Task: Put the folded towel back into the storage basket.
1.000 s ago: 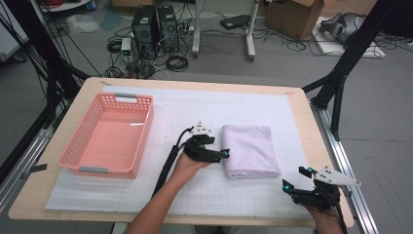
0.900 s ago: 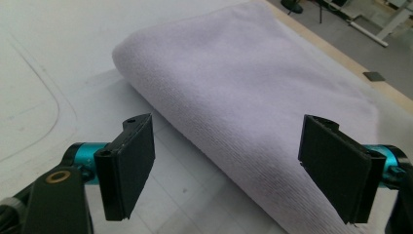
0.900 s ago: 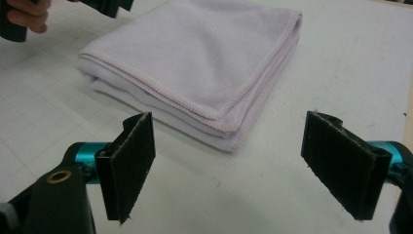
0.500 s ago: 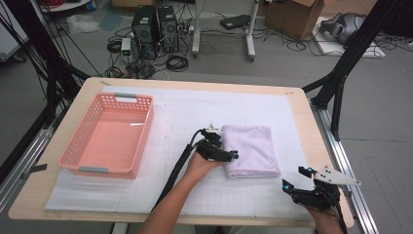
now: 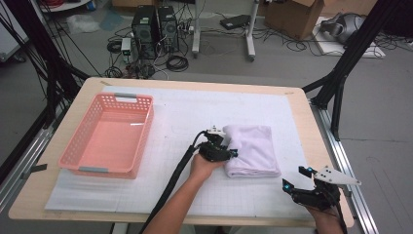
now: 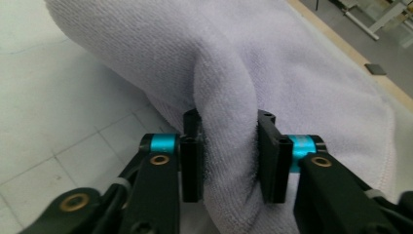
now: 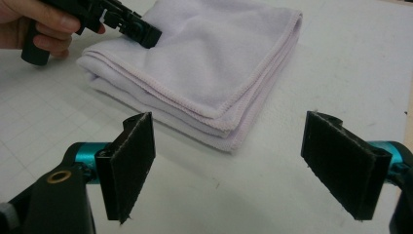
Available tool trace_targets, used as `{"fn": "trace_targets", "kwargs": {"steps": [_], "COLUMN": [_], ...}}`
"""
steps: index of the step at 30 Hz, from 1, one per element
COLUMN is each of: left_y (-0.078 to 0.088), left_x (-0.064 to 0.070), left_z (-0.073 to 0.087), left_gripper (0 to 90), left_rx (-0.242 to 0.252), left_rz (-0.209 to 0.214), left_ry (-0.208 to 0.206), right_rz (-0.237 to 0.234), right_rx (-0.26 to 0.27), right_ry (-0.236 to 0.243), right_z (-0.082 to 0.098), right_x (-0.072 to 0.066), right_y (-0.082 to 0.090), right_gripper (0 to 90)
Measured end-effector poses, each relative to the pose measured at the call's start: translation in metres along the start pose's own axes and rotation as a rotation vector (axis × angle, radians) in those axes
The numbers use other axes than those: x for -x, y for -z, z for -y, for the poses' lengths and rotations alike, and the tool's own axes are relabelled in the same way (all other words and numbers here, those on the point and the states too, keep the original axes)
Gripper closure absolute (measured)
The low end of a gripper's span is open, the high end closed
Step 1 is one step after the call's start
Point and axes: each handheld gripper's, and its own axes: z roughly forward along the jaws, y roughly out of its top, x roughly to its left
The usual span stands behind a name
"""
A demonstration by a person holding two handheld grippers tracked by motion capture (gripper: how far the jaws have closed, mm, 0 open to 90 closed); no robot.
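A folded pale lilac towel point(image 5: 253, 148) lies on the white gridded mat right of centre. My left gripper point(image 5: 228, 152) is at the towel's left edge, and its jaws have just been closing. In the left gripper view a bunched fold of the towel point(image 6: 292, 73) is squeezed between the two pads, so the left gripper point(image 6: 229, 122) is shut on it. My right gripper point(image 5: 295, 178) rests near the table's front right corner, apart from the towel. Its jaws stand wide open around nothing point(image 7: 229, 146), facing the towel point(image 7: 209, 58) and the left gripper point(image 7: 141, 31).
A pink plastic basket point(image 5: 112, 141) stands empty on the left side of the mat point(image 5: 185, 112). The wooden table's right edge point(image 5: 311, 126) runs close behind the towel. On the floor behind the table are computers, cables and boxes.
My left gripper has moved right to the towel's left edge and its jaws have closed on a fold of it. The right gripper has stayed in place.
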Motion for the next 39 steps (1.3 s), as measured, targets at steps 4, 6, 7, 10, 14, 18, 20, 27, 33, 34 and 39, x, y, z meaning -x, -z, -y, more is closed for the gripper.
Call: {"fn": "trace_targets", "kwargs": {"steps": [4,6,7,10,14,18,20,27,33,34,39], "left_y": [0.007,0.011,0.013,0.021,0.031,0.041,0.047,0.069,0.088,0.091,0.104], "left_x": [0.000,0.000,0.001,0.005,0.010,0.010,0.010,0.010,0.008,0.008,0.008], "left_z": [0.001,0.001,0.000,-0.002,-0.005,-0.005,-0.006,-0.007,-0.008,-0.009,-0.010], "left_gripper": [72.2,72.5,72.6,73.0,73.1,73.1,73.1,73.2,73.3,73.3,73.5], "left_rx": [0.067,0.097,0.107,0.143,0.167,0.188,0.200,0.244,0.280,0.286,0.309], "left_rz": [0.037,0.053,0.059,0.082,0.095,0.099,0.105,0.117,0.121,0.122,0.131], "left_ry": [0.000,-0.005,-0.013,-0.045,-0.089,-0.113,-0.126,-0.179,-0.218,-0.227,-0.247], "right_rz": [-0.002,-0.005,-0.004,-0.004,-0.004,-0.006,-0.010,-0.014,-0.015,-0.014,-0.016], "right_rx": [0.001,0.002,0.002,0.002,0.009,0.012,0.012,0.009,0.013,0.012,0.010], "right_ry": [-0.004,-0.002,0.000,-0.006,-0.008,-0.003,-0.006,-0.005,0.000,0.000,-0.006], "right_z": [0.000,0.000,0.000,0.000,0.000,-0.001,-0.001,-0.001,-0.002,-0.002,-0.002], "right_x": [0.001,0.000,0.000,0.000,0.000,-0.001,-0.002,-0.003,-0.004,-0.004,-0.004], "right_y": [0.000,-0.001,-0.001,0.000,0.001,0.001,0.001,0.000,-0.001,-0.001,-0.001], "right_gripper": [19.1,19.1,19.1,19.1,19.1,19.1,19.1,19.1,19.1,19.1,19.1]}}
